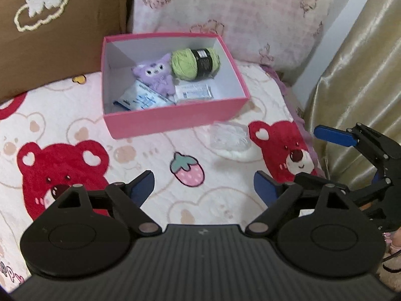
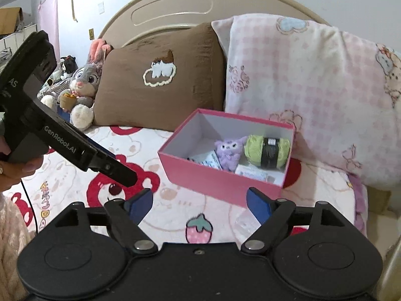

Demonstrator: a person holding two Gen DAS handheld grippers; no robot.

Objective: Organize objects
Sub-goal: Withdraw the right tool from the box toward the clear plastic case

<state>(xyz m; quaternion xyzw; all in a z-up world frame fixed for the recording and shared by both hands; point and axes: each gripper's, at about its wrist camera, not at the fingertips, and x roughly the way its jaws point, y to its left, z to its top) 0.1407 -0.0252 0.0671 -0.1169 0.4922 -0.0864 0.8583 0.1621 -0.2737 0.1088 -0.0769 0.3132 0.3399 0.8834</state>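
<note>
A pink box [image 1: 175, 123] stands open on the bear-print bedspread [image 1: 62, 130], at the foot of the pillows. In it lie a purple plush toy [image 1: 155, 77], a green yarn ball [image 1: 194, 62] with a black band, and two white packets [image 1: 142, 99]. My left gripper [image 1: 204, 179] hangs open over the bedspread, short of the box, nothing between its fingers. My right gripper [image 2: 199, 193] is open and empty too, in front of the box [image 2: 220, 183]. A crumpled clear plastic bag [image 1: 230, 138] lies just in front of the box's near right corner.
A brown pillow [image 2: 160, 80] and a pink checked pillow [image 2: 313, 95] lean on the headboard [image 2: 175, 7] behind the box. A grey rabbit plush [image 2: 82, 85] sits at far left. A gold curtain [image 1: 363, 62] hangs past the bed's right edge. A hand [image 2: 20, 168] holds the left gripper's handle.
</note>
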